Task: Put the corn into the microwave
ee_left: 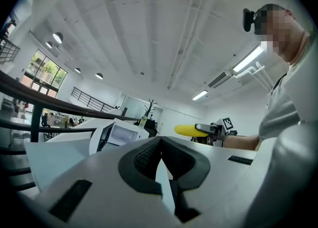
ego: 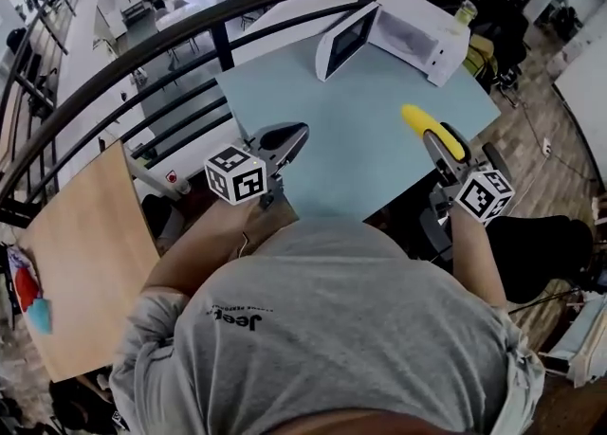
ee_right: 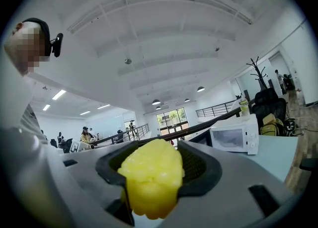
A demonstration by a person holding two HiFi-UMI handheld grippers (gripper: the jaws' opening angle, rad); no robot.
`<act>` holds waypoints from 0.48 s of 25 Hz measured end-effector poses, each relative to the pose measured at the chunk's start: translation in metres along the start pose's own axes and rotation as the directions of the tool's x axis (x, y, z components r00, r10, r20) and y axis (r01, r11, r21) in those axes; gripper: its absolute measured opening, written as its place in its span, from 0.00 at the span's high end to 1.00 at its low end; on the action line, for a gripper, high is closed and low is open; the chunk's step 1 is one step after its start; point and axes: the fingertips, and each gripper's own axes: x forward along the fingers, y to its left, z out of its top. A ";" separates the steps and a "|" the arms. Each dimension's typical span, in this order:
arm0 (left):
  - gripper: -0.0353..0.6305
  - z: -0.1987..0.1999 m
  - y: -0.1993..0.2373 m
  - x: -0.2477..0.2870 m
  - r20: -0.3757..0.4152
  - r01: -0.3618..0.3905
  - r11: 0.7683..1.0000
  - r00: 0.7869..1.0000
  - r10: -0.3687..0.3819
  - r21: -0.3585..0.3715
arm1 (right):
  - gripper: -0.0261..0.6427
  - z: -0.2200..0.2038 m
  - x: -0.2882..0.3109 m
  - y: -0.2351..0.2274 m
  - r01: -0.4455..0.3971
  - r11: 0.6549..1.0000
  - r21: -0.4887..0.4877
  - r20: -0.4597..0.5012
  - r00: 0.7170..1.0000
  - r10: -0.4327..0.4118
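A yellow corn cob [ego: 420, 121] sticks forward from my right gripper [ego: 446, 142], which is shut on it over the right side of the light blue table [ego: 351, 158]. In the right gripper view the corn [ee_right: 151, 177] fills the space between the dark pads [ee_right: 201, 165]. The white microwave [ego: 410, 35] stands at the table's far edge with its door [ego: 341, 43] swung open to the left; it also shows as the microwave [ee_right: 233, 135] ahead to the right. My left gripper [ego: 296, 132] hovers above the table's near left part, shut with nothing in it. From there I see the corn [ee_left: 188, 130] to the right.
A black curved railing [ego: 190, 30] runs behind the table. A wooden table [ego: 85, 253] stands at the left. A bottle [ego: 465, 11] and a black chair [ego: 503, 16] are behind the microwave. The person's grey-shirted body [ego: 332, 329] fills the near side.
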 end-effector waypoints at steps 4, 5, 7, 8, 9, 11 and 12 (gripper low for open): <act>0.92 0.002 0.014 0.019 -0.011 0.011 1.000 1.000 -0.011 0.002 | 0.58 0.004 0.023 -0.015 0.001 1.000 -0.011 -0.010 1.000 -0.001; 0.92 0.002 0.017 0.025 -0.014 0.012 1.000 1.000 -0.012 0.002 | 0.58 0.005 0.028 -0.020 0.000 1.000 -0.013 -0.010 1.000 0.000; 0.92 0.003 0.020 0.038 -0.020 0.011 1.000 1.000 -0.011 0.002 | 0.58 0.006 0.034 -0.031 -0.006 1.000 -0.015 -0.011 1.000 0.006; 0.92 0.004 0.020 0.046 -0.025 0.010 1.000 1.000 -0.010 0.003 | 0.58 0.008 0.036 -0.038 -0.009 1.000 -0.014 -0.012 1.000 0.009; 0.92 0.006 0.018 0.056 -0.030 0.009 1.000 1.000 -0.009 0.004 | 0.58 0.010 0.036 -0.046 -0.012 1.000 -0.011 -0.013 1.000 0.012; 0.92 0.011 0.014 0.078 -0.043 0.011 1.000 0.999 -0.010 0.007 | 0.58 0.016 0.035 -0.066 -0.013 1.000 -0.001 -0.014 1.000 0.013; 0.92 0.013 0.013 0.090 -0.050 0.011 1.000 0.999 -0.011 0.010 | 0.58 0.019 0.036 -0.079 -0.013 1.000 0.003 -0.012 1.000 0.013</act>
